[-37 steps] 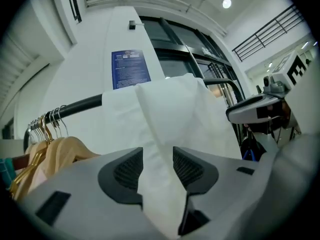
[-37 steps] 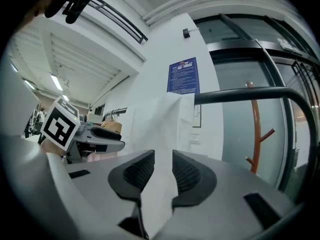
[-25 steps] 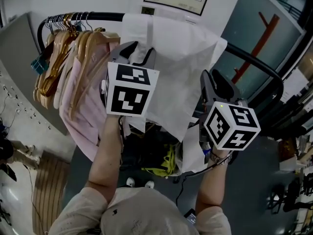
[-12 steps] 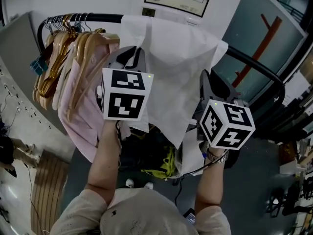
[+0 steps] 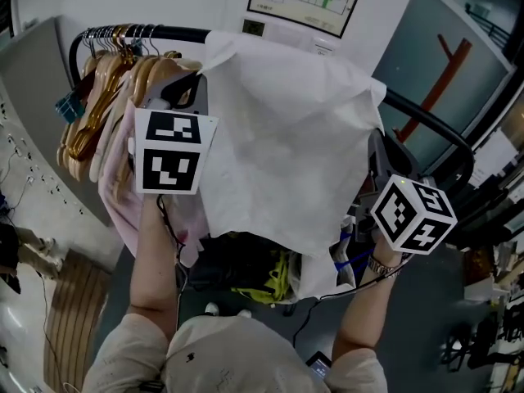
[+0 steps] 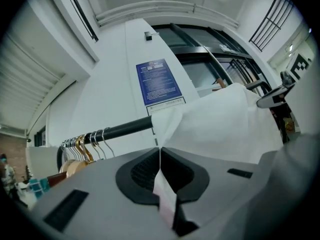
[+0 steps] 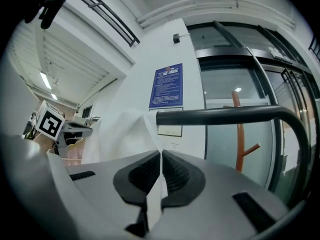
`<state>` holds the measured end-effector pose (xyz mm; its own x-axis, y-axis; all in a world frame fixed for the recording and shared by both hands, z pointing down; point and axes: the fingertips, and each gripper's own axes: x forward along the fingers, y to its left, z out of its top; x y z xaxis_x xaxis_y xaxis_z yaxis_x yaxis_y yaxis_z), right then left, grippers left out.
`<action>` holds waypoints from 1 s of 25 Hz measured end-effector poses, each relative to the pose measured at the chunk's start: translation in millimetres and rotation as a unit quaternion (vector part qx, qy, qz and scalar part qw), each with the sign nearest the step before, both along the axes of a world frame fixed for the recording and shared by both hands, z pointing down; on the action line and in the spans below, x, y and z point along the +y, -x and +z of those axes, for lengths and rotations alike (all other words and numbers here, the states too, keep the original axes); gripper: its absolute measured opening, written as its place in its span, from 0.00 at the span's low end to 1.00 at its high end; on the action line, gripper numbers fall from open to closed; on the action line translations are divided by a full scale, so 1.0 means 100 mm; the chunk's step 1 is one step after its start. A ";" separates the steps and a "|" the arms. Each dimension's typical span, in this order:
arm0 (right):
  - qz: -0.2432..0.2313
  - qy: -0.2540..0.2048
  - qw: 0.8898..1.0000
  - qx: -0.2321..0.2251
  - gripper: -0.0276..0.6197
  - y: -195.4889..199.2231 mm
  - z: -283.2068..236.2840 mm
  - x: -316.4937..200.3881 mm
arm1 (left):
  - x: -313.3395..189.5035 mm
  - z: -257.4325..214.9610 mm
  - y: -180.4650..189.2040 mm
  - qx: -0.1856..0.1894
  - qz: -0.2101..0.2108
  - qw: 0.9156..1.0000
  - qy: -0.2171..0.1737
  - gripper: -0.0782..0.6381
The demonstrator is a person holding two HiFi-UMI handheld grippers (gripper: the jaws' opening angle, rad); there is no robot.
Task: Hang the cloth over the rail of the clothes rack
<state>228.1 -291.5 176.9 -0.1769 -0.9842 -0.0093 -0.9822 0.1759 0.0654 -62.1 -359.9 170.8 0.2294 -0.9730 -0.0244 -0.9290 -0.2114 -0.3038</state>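
The cloth (image 5: pixel 286 154) is spread wide between the two hands. Its top lies on the rail (image 5: pixel 172 33) ahead of both grippers and the near part slopes down towards the person. The left gripper (image 6: pixel 160 154) has just been closing its jaws, and they are now pinched tight on a fold of the cloth's edge. From there the sheet runs forward and to its right, up to the rail. The right gripper (image 7: pixel 161 156) has likewise just been closing, and it nips the opposite edge. Its sheet stretches away to its left, with the bare bend of the rail straight ahead and above it. From where I stand I can't make out how much cloth, if any, hangs down behind the rail, since the sheet itself hides that side. I'd say the step in hand is the draping itself: both edges are gripped and the cloth is pulled open across the rail. The next move seems to call for both hands travelling together and level to share the cloth over the rail, then letting the near half drop before the jaws part. Just to the left of the left gripper hang the hangers (image 5: pixel 106 97) and a pink garment (image 5: pixel 123 195), and that edge should stay off them.
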 end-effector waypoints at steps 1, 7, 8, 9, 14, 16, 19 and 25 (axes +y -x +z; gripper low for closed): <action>0.005 -0.001 1.000 0.000 0.07 -0.06 -0.02 0.01 | -0.03 -0.01 0.07 -0.001 -0.007 1.000 0.000 0.13; 0.026 -0.010 0.999 -0.021 0.07 -0.39 -0.12 0.11 | -0.14 -0.13 0.47 0.009 -0.046 0.999 -0.006 0.13; 0.028 -0.013 0.999 -0.027 0.07 -0.43 -0.14 0.13 | -0.13 -0.17 0.52 0.013 -0.051 0.999 -0.009 0.13; 0.030 -0.014 0.999 -0.034 0.07 -0.48 -0.15 0.15 | -0.13 -0.19 0.57 0.018 -0.055 0.998 -0.013 0.13; 0.044 -0.011 0.997 -0.060 0.07 -0.67 -0.06 0.20 | -0.11 -0.07 0.71 0.033 -0.069 0.997 -0.002 0.13; 0.050 -0.005 0.996 -0.071 0.07 -0.73 0.03 0.20 | -0.13 0.05 0.74 0.035 -0.074 0.997 0.008 0.13; 0.048 -0.002 0.996 -0.077 0.07 -0.74 0.11 0.17 | -0.14 0.14 0.74 0.029 -0.081 0.996 0.009 0.13; 0.049 -0.018 0.998 -0.033 0.09 -0.64 0.03 0.23 | -0.01 -0.03 0.67 0.003 -0.080 0.997 -0.020 0.14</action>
